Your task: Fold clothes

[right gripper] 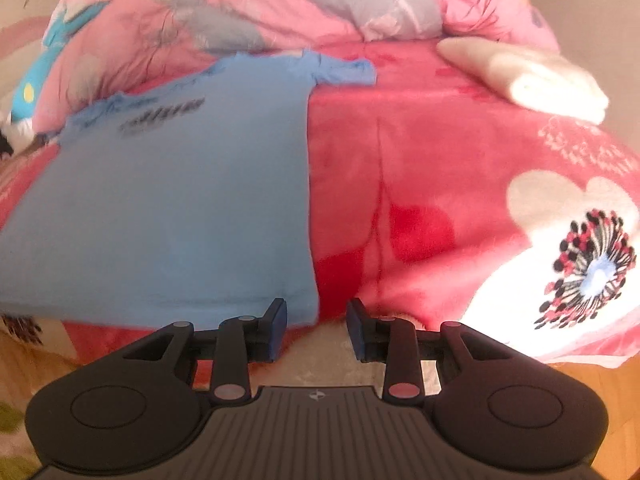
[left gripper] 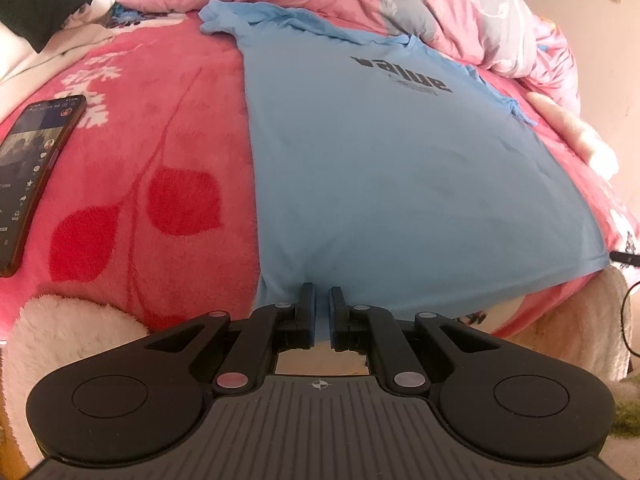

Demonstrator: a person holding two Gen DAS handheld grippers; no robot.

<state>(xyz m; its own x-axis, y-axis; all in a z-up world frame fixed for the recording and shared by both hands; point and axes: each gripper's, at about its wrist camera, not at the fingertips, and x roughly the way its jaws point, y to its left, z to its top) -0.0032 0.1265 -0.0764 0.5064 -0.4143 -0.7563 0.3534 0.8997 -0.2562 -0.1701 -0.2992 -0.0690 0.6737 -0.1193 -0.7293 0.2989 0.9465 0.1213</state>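
Observation:
A light blue T-shirt with dark lettering lies flat on the pink blanket, collar at the far end. In the left wrist view my left gripper is at the shirt's near hem, close to its left corner. Its fingers are pressed almost together with blue cloth between them. In the right wrist view the same T-shirt fills the left half. My right gripper stands open at the hem's right corner. Its left finger overlaps the cloth and its right finger is over the blanket.
A phone lies on the pink blanket left of the shirt. Pink and grey quilts are piled behind. A folded white towel rests at the far right. A black cable runs by the bed's right edge.

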